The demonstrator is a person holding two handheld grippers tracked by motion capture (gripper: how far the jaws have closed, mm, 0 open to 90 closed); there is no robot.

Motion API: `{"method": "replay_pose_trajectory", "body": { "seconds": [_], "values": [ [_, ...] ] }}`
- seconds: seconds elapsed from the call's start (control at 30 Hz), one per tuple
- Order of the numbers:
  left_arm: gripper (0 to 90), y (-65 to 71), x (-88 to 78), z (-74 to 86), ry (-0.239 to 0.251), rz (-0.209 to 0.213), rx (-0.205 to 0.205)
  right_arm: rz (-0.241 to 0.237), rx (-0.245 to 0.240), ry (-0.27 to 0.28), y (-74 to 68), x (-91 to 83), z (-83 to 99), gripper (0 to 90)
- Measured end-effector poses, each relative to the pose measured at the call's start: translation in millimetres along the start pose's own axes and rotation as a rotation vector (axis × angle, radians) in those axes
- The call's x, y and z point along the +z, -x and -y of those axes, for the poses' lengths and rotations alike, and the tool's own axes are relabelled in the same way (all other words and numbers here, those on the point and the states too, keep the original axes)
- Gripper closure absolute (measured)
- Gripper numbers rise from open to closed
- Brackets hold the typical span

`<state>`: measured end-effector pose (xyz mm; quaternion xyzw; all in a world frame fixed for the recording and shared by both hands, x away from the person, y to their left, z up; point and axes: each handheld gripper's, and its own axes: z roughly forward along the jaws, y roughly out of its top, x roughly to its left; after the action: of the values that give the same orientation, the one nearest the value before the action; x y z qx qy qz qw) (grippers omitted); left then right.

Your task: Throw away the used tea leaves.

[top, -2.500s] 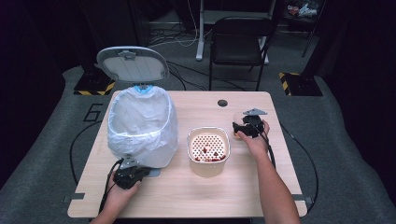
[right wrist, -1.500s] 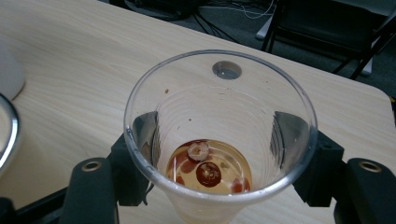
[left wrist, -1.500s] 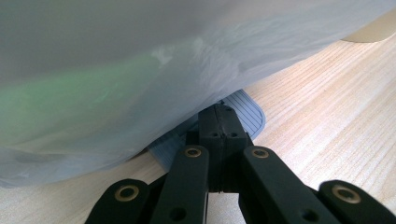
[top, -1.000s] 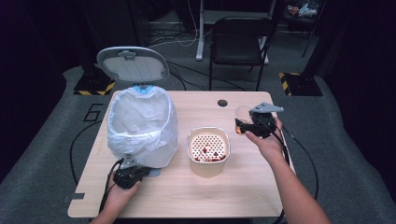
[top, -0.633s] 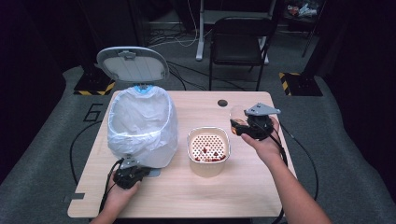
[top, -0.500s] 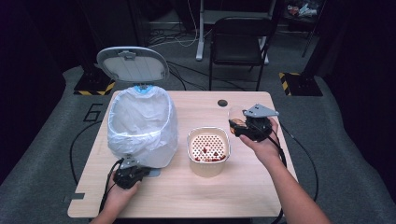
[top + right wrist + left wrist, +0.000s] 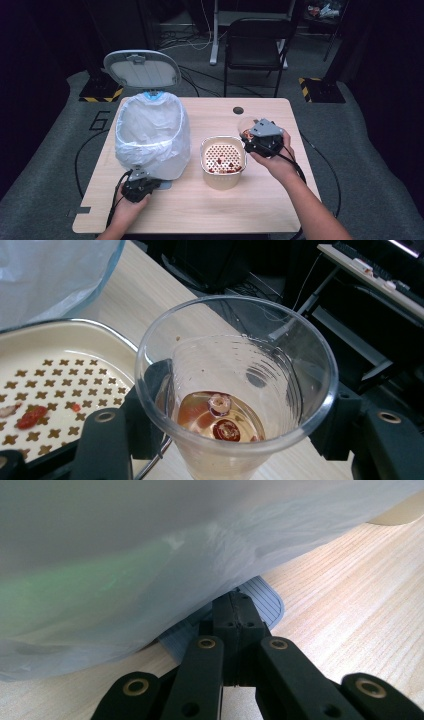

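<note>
A clear ribbed plastic cup (image 7: 235, 390) is held upright above the desk, just right of a cream square bowl with a perforated strainer insert (image 7: 223, 161). Pale liquid and a few red berries are seen at the cup's bottom; red bits lie on the insert.

My work surface is a light wooden table (image 7: 200, 210) with rounded corners, grain running across it, and a small dark round hole (image 7: 238, 110) near its far edge. On its left half stands my white bin lined with a translucent plastic bag (image 7: 150, 135), lid raised. Just right of it, near the middle, sits a cream square container with a perforated insert (image 7: 222, 160). A ribbed blue-grey pedal (image 7: 262, 602) lies flat on the wood at the bin's foot.
</note>
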<state>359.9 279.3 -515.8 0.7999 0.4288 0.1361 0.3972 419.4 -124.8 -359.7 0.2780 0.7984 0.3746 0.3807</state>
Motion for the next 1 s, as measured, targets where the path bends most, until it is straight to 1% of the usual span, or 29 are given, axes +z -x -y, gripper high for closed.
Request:
{"method": "replay_pose_trajectory", "body": {
  "seconds": [0.1,0.23,0.33,0.37,0.4,0.5,0.6,0.67,0.73,0.8,0.9,0.93,0.97,1.0],
  "values": [
    [90.0,0.1,0.0,0.0,0.001,0.000,-0.001,0.004,-0.043,-0.002,-6.1,1.3,-1.8,35.7],
    [90.0,0.2,-0.3,-0.2,-0.004,-0.003,0.002,0.027,-0.100,-0.003,-12.9,1.8,-3.3,36.3],
    [90.0,0.0,0.0,0.1,0.001,0.000,-0.001,0.040,-0.111,0.003,-16.3,2.5,-3.5,37.0],
    [90.0,1.0,-0.4,0.3,-0.001,-0.007,-0.012,0.042,-0.117,0.002,-17.1,2.2,-3.1,37.3],
    [90.0,0.1,-0.3,0.0,-0.003,-0.003,0.002,0.042,-0.125,0.008,-17.8,2.4,-2.9,37.5],
    [90.0,0.1,-0.3,0.0,-0.002,-0.003,0.001,0.029,-0.137,0.001,-19.4,2.5,-2.7,40.6],
    [90.0,1.7,-0.4,0.4,-0.001,-0.013,-0.020,0.023,-0.147,0.003,-20.5,2.2,-3.1,40.5],
    [90.0,1.2,-0.4,0.3,-0.002,-0.009,-0.013,0.025,-0.141,0.005,-21.7,1.7,-3.3,40.5],
    [90.0,1.7,-0.3,0.4,0.001,-0.012,-0.015,0.029,-0.150,0.009,-23.2,1.1,-3.1,40.6],
    [90.0,1.5,-0.4,0.3,-0.001,-0.010,-0.014,0.045,-0.171,0.017,-26.1,0.4,-2.4,40.7],
    [90.0,1.3,-0.4,0.3,-0.001,-0.010,-0.015,0.053,-0.196,0.027,-28.3,0.4,-1.8,40.9],
    [90.0,0.0,-0.3,0.0,-0.003,-0.002,0.004,0.053,-0.196,0.024,-29.5,-0.2,-1.5,41.0],
    [90.0,0.5,-0.2,0.2,-0.002,-0.001,-0.004,0.055,-0.203,0.027,-30.2,0.1,-1.4,41.1],
    [90.0,-0.1,-0.3,0.0,-0.003,-0.002,0.006,0.057,-0.212,0.025,-30.7,-0.1,-1.4,41.2]
  ]
}}
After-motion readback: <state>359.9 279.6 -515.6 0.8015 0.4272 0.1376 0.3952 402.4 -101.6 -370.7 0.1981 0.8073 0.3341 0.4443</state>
